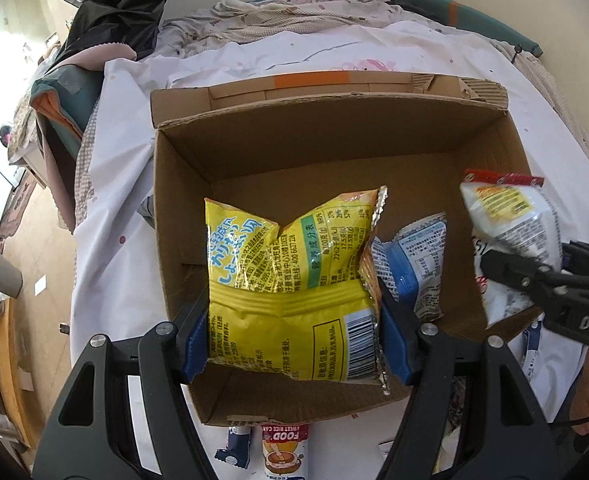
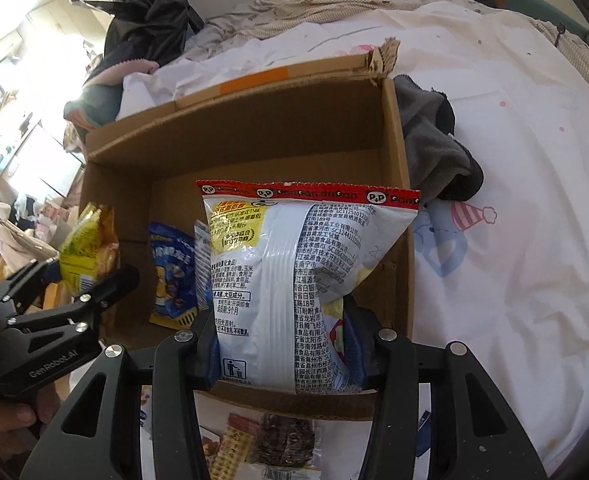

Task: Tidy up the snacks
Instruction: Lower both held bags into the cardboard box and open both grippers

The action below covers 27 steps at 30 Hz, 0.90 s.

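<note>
An open cardboard box (image 1: 182, 184) (image 2: 398, 168) stands on a white bedsheet. My left gripper (image 1: 294, 336) is shut on a yellow snack bag (image 1: 290, 280) and holds it over the box's near left part; the bag also shows in the right wrist view (image 2: 88, 248). My right gripper (image 2: 282, 352) is shut on a white snack bag with a red top seal (image 2: 294, 264) and holds it over the box's right side; it shows in the left wrist view (image 1: 510, 216). A blue snack bag (image 1: 418, 264) (image 2: 172, 276) stands inside the box between them.
Several small snack packs lie on the sheet in front of the box (image 1: 282, 452) (image 2: 270, 444). A grey cloth (image 2: 434, 140) lies right of the box. Rumpled bedding (image 1: 294, 12) and a black plastic bag (image 1: 110, 12) are behind it. The bed edge drops to the floor at left (image 1: 38, 264).
</note>
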Each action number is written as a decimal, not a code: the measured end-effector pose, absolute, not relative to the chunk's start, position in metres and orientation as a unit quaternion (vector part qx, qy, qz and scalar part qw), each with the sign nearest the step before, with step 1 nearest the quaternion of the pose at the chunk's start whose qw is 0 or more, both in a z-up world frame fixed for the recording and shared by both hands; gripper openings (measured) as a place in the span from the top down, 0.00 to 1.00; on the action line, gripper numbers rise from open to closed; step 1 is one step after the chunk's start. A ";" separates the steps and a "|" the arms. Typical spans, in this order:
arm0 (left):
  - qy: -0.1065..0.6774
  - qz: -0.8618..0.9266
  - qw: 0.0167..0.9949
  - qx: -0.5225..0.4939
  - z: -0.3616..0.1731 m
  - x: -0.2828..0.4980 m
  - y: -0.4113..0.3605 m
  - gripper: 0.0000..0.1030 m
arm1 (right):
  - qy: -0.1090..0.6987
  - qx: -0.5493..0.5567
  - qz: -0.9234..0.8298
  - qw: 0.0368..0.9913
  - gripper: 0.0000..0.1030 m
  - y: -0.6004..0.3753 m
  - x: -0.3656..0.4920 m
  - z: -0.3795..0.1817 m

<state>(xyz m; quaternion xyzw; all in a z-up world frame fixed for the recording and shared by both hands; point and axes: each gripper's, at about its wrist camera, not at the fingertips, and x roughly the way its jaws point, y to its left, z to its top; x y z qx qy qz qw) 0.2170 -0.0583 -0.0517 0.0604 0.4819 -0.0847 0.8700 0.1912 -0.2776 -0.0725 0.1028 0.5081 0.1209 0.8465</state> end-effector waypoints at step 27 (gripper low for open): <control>0.477 -0.094 0.873 0.036 -0.046 0.215 -0.061 0.08 | 0.482 0.125 0.123 0.859 0.14 -0.281 0.190 -0.061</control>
